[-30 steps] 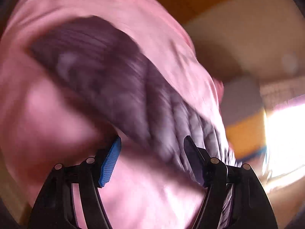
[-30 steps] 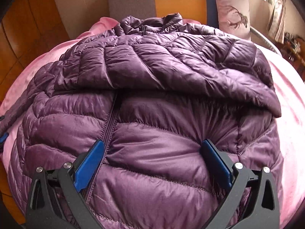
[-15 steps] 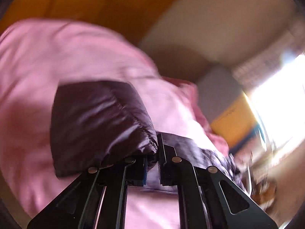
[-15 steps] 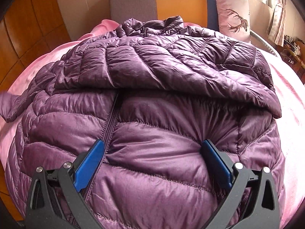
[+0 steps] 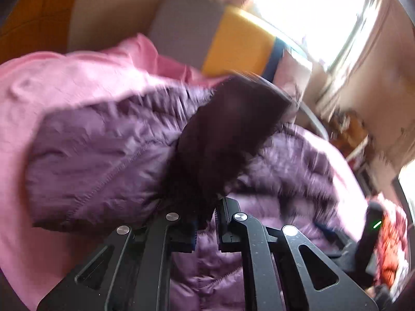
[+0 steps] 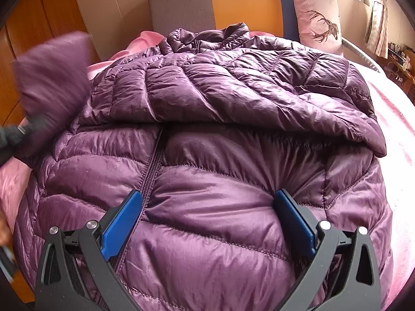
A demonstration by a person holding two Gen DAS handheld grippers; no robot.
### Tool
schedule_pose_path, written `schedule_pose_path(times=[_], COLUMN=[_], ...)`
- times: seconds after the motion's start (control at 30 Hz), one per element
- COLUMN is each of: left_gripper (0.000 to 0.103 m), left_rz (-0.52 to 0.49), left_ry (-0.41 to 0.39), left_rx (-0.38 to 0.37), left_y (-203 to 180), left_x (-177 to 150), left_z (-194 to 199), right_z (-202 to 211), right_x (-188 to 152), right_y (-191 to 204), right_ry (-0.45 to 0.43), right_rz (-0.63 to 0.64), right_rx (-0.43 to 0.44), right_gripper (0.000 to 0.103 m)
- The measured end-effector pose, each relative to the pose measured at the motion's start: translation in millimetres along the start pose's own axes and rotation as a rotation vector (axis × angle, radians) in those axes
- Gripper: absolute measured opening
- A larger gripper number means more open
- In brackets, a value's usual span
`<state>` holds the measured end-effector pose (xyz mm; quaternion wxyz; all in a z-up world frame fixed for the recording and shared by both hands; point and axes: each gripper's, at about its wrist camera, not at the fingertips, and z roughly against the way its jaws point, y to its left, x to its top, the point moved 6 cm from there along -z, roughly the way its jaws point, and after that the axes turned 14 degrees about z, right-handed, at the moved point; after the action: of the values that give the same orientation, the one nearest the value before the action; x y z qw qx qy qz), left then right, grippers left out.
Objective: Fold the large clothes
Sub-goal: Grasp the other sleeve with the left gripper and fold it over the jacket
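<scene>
You had the purple puffer jacket spread front-up across the pink bedspread, its collar toward the headboard and its zip running down toward you. One sleeve already lay folded across the chest, its cuff reaching the far edge of the body.

Your left gripper had its jaws drawn in narrow, having just closed, and dark quilted fabric bunched up between them: the cuff of the other sleeve, which stood up in front of the lens and blurred with the swing. From the right wrist camera that same sleeve showed as a smeared purple shape raised at the jacket's left edge, apparently being carried in over the torso to match the first.

Your right gripper stood with its blue pads spread wide, one on either side of a quilted panel low on the front, pressing into the padding but pinching nothing. That placement looked meant to pin the slippery shell flat so the body would not slide or bunch while the sleeve crossed it.

The deer-print cushion rested against the headboard, well clear of the work. With both sleeves across, the body fold would still have remained.
</scene>
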<state>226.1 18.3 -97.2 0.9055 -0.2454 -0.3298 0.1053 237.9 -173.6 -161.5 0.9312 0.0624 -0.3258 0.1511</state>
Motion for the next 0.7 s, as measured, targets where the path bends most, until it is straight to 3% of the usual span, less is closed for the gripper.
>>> schedule_pose_path(times=[0.07,0.17,0.23,0.37,0.53,0.57,0.6,0.63,0.67,0.7], left_gripper=[0.018,0.022,0.033,0.039,0.043,0.046,0.051,0.055,0.064,0.071], left_rz=[-0.001,-0.037,-0.041,-0.059,-0.071,-0.072,-0.072,-0.069,-0.064,-0.056], left_ry=[0.048,0.037,0.04,0.028,0.023,0.021,0.019,0.017,0.015,0.008], left_rx=[0.018,0.036,0.015,0.023,0.026,0.023,0.021,0.018,0.016,0.011], left_y=[2.6,3.2,5.5,-3.2,-4.2,-4.2,-3.6,-2.4,-0.8,0.8], left_x=[-15.1,-14.9,-20.9,-21.1,-17.7,-18.2,-18.5,-19.1,-19.7,-20.1], left_z=[-14.3,-22.9,-19.7,-18.7,-10.3,-8.6,-6.7,-3.5,0.0,5.5], right_z=[2.2,10.8,20.0,31.6,3.7,-6.5,-15.7,-23.4,-26.1,-25.4], right_x=[1.6,7.6,17.4,50.9,86.6,91.0,94.1,95.9,98.8,102.6], right_y=[-0.2,-3.4,-5.9,5.0,46.4,57.6,67.5,77.3,86.5,92.5], right_ry=[0.0,-0.012,-0.05,-0.132,-0.076,-0.044,-0.01,0.022,0.038,0.039], right_rz=[0.003,-0.028,-0.093,-0.2,-0.187,-0.177,-0.162,-0.133,-0.094,-0.061], right_rx=[0.017,0.081,0.164,0.367,0.482,0.505,0.513,0.501,0.481,0.449], right_gripper=[0.101,0.094,0.09,0.089,0.087,0.076,0.051,0.034,0.015,0.012])
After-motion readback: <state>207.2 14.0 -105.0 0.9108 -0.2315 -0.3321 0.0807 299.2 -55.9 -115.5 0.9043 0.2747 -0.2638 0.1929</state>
